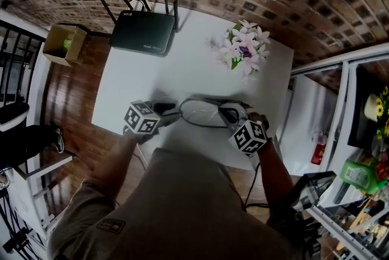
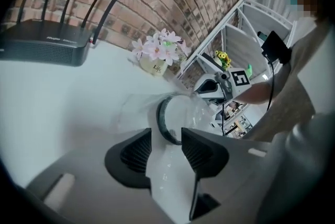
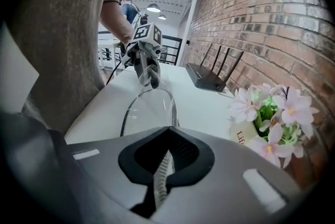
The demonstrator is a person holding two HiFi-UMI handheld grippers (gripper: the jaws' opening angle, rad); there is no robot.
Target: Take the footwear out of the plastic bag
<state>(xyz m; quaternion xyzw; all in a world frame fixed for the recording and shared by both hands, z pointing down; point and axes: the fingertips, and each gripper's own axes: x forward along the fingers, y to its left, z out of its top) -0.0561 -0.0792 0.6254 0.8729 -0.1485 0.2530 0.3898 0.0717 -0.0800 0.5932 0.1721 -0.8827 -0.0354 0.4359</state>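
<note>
A pale slipper [image 1: 203, 113] with a dark rim lies on the white table [image 1: 182, 70] near its front edge, between my two grippers. In the right gripper view my right gripper [image 3: 166, 157] is shut on the ribbed edge of the slipper [image 3: 149, 108]. My left gripper [image 2: 166, 147] stands open; the clear plastic bag [image 2: 136, 108] lies crumpled just ahead of it, around the slipper's [image 2: 163, 123] near end, and the pads do not press on it. In the head view the left gripper [image 1: 172, 112] is at the slipper's left end and the right gripper [image 1: 231, 112] at its right end.
A black router [image 1: 143, 31] with several antennas stands at the table's far left. A pot of pink and white flowers [image 1: 246, 49] stands at the far right. A cardboard box [image 1: 64, 43] sits on the wooden floor to the left. Metal shelves [image 1: 340, 204] stand at the right.
</note>
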